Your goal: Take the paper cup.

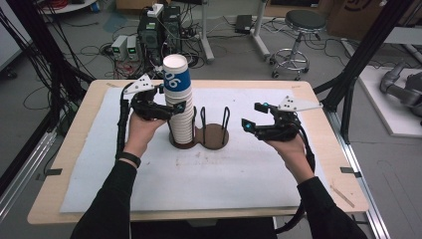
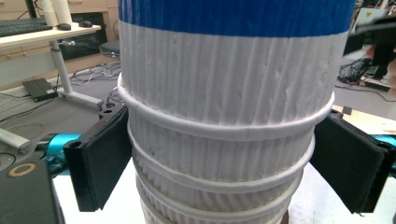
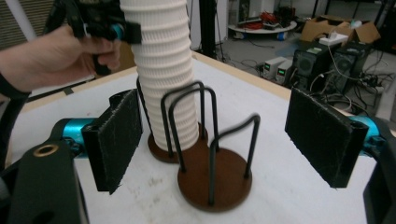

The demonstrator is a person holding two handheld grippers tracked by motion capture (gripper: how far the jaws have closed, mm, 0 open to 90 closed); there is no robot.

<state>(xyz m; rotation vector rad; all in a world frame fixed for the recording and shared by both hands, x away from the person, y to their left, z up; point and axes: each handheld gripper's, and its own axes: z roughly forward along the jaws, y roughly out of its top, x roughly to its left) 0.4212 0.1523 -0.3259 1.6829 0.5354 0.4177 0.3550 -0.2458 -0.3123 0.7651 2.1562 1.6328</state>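
A tall stack of white ribbed paper cups (image 1: 180,122) stands in the left ring of a brown two-ring holder (image 1: 215,138) with black wire loops. Its top cup (image 1: 175,79) carries a blue band. My left gripper (image 1: 175,106) reaches in from the left, level, and its pads (image 2: 100,168) press both sides of the stack (image 2: 224,140) just below the top cup's rim. My right gripper (image 1: 252,115) hovers right of the holder, open, with nothing between its jaws. In the right gripper view (image 3: 219,135) the empty right ring (image 3: 222,184) lies beyond the jaws, and the left gripper (image 3: 116,28) is on the stack (image 3: 166,65).
A white mat (image 1: 199,174) covers the wooden table (image 1: 343,164). Beyond the far edge, boxes of electronics and cables (image 1: 149,35) sit on the floor and a stool (image 1: 303,22) stands at the right. Black frame posts (image 1: 363,55) rise at both sides.
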